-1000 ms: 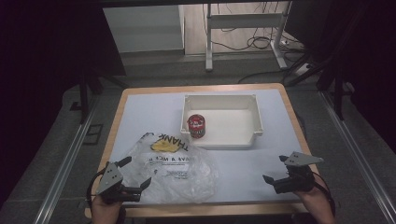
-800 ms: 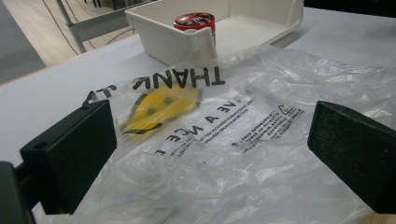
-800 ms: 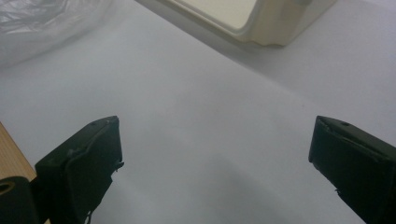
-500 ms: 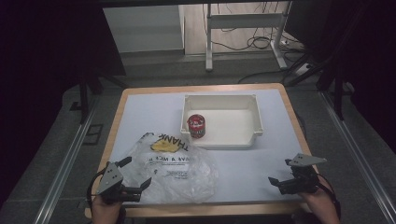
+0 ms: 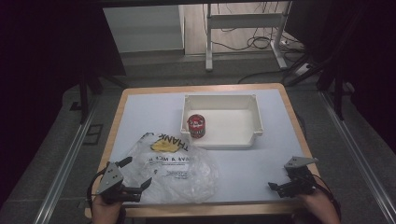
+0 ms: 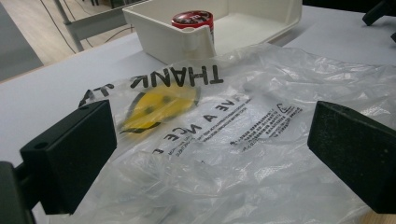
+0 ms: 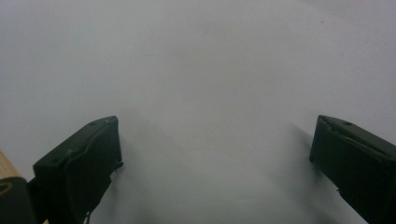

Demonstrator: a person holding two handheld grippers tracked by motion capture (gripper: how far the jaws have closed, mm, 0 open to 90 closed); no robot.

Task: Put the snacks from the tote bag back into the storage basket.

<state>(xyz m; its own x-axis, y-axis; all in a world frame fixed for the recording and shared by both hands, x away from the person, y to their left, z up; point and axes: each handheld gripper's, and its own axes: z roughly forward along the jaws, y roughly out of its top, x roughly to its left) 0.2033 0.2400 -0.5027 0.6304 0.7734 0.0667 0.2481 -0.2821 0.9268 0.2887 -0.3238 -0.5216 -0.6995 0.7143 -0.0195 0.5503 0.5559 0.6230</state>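
Observation:
A clear plastic bag (image 5: 175, 165) printed with "THANK" and a yellow smiley lies crumpled on the table's near left. My left gripper (image 5: 137, 171) is open at the bag's near left corner. In the left gripper view its jaws (image 6: 210, 130) stand wide apart with the bag (image 6: 261, 93) spread between and beyond them, not pinched. A red can (image 5: 196, 126) stands upright in the left end of a white tray (image 5: 243, 140). My right gripper (image 5: 280, 179) is open near the front right corner, low over the bare table (image 7: 210, 56).
The tray's near corner (image 6: 159, 35) and the can (image 6: 192, 19) lie just past the bag. The table's wooden rim (image 5: 299, 116) runs around the pale top. A metal frame and cables (image 5: 243, 28) stand on the floor beyond the table.
My right gripper has drifted slightly right and toward the table's front edge. The left gripper, bag, can and tray have stayed put.

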